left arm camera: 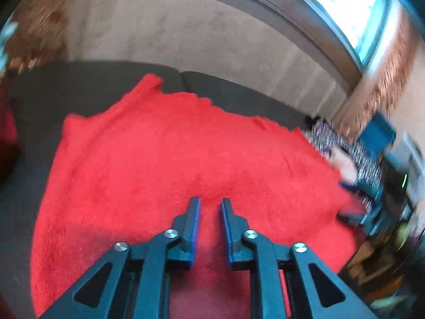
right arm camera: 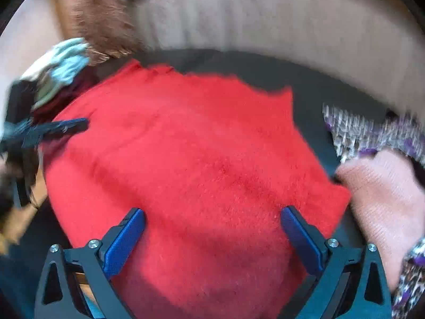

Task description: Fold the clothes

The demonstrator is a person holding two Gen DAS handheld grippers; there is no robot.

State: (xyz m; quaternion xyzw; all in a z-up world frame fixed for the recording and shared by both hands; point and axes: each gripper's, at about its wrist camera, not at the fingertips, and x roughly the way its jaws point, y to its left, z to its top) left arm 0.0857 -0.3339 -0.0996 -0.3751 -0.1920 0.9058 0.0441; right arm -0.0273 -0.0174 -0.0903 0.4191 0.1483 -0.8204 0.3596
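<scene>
Left gripper [left arm camera: 209, 202]: fingers [left arm camera: 192, 228] stand a narrow gap apart, nothing clamped between them; the red sweater [left arm camera: 172, 159] shows through the gap, contact with it cannot be told. Right gripper [right arm camera: 212, 212]: fingers [right arm camera: 124, 239] spread wide apart, holding nothing, with the sweater's fuzzy knit spanning the space between them.

The red sweater lies spread fairly flat on a dark grey sofa seat [left arm camera: 66, 87], directly ahead of and beneath both pairs of fingers. Its far edge is ragged and uneven. Right of the right fingers sits a pink knit garment [right arm camera: 385, 194] beside a purple patterned cloth [right arm camera: 358, 130]. Both views are motion-blurred.
</scene>
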